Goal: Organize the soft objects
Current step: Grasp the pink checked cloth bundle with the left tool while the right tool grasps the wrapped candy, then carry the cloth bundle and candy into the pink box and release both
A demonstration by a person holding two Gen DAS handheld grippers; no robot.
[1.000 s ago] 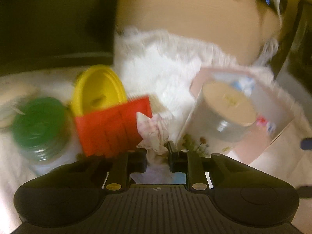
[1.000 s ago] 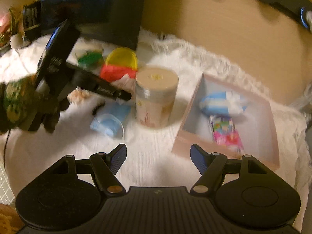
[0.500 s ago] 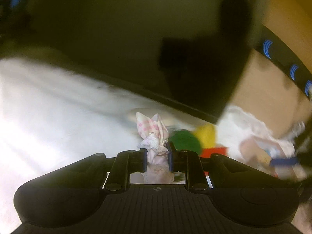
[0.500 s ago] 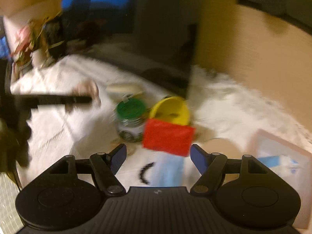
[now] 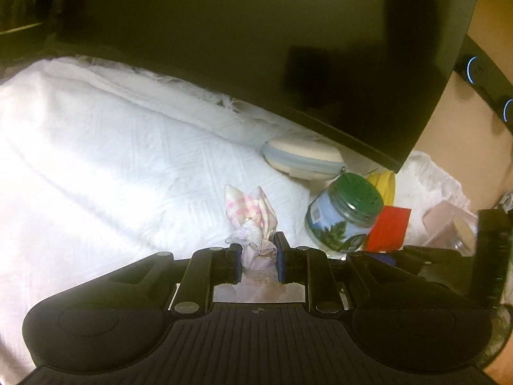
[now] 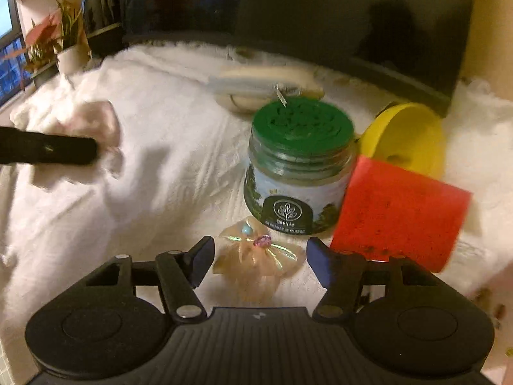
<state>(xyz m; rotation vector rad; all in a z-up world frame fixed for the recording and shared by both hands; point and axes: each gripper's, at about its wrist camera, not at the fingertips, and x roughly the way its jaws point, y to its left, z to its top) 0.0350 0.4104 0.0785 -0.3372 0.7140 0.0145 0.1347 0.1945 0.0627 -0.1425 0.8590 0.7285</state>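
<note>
Left gripper (image 5: 258, 258) is clamped on a pink-checked cloth scrunchie (image 5: 253, 221), pads pressing both sides. Its long axis runs along the fingers, free end pointing to 12 o'clock, tail bunched back toward the camera. Ahead of it from 9 to 12 o'clock is bare white blanket (image 5: 105, 166): plenty of open room. The black screen (image 5: 256, 48) edge overhangs at 12 to 2. At 2 o'clock sit a zip pouch (image 5: 303, 158), a green-lid jar (image 5: 344, 213), a yellow bowl (image 5: 383, 183) and a red card (image 5: 389, 229), packed close.

Right gripper (image 6: 259, 261) is part open and has just been closing; its jaws straddle a beige organza bow (image 6: 258, 258) with a pink gem, pads not yet touching it. The bow's long axis lies across the jaws, 9 to 3 o'clock. The jar stands just beyond it at 12, the red card crowds the right finger at 2, and open blanket lies from 9 to 11.
</note>
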